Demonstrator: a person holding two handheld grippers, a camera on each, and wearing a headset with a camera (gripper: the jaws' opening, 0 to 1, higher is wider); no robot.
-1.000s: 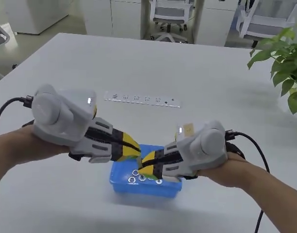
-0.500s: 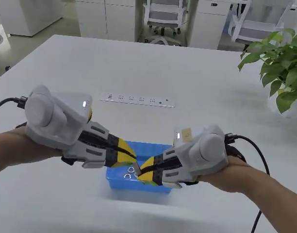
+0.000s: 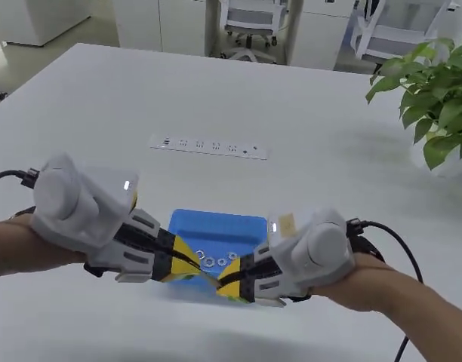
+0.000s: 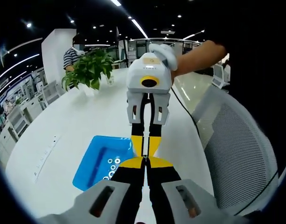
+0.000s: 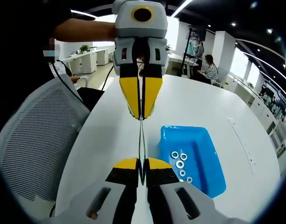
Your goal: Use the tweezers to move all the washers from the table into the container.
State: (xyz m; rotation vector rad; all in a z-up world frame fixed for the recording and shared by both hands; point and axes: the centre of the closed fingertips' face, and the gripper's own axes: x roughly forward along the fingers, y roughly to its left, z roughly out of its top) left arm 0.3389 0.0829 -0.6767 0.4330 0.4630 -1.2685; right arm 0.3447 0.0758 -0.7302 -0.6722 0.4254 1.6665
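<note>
Tweezers (image 5: 141,140) now off container (image 5: 199,136)

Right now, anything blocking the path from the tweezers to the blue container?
Nothing visible. The tweezers span the gap between the left tongs and right tongs, both shut on them, beside the open container. Just table surface lies between, and washers already sit inside.
</note>
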